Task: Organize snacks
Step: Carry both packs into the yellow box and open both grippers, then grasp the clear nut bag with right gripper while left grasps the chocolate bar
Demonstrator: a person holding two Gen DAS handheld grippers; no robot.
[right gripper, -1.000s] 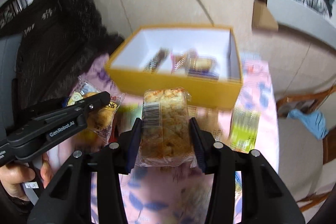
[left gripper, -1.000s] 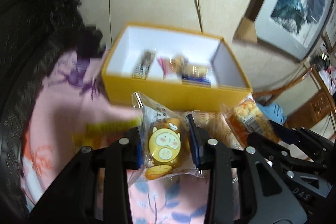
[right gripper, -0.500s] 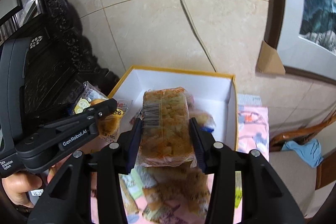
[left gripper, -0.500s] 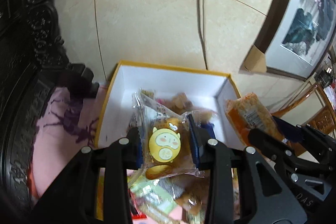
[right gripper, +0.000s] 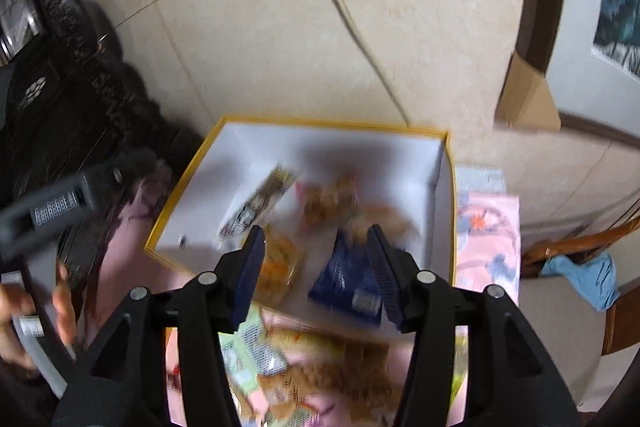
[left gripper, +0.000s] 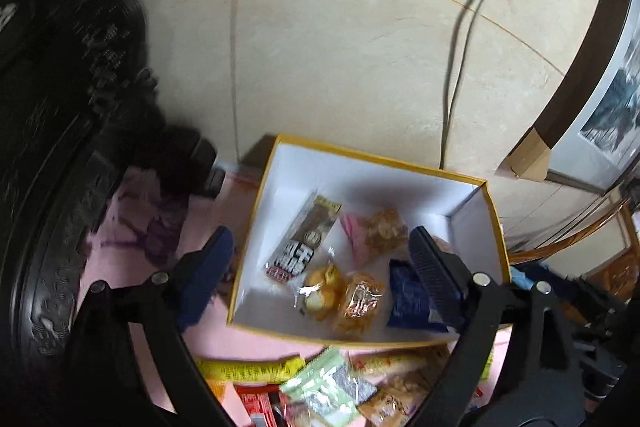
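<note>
Snacks: several packets lie loose inside the yellow box, which sits on the pink cloth against the tiled wall. Inside: a dark bar packet at left, a pink-edged packet toward the back, two clear-wrapped pastries at front, a dark blue pouch at right. More packets piled on the cloth in front of the box. Left gripper over the box, jaws opening and already wide, nothing between the pads. Right gripper also over the box, jaws opening, nothing clamped; view is motion-blurred. An orange packet shows blurred inside near the right wall.
</note>
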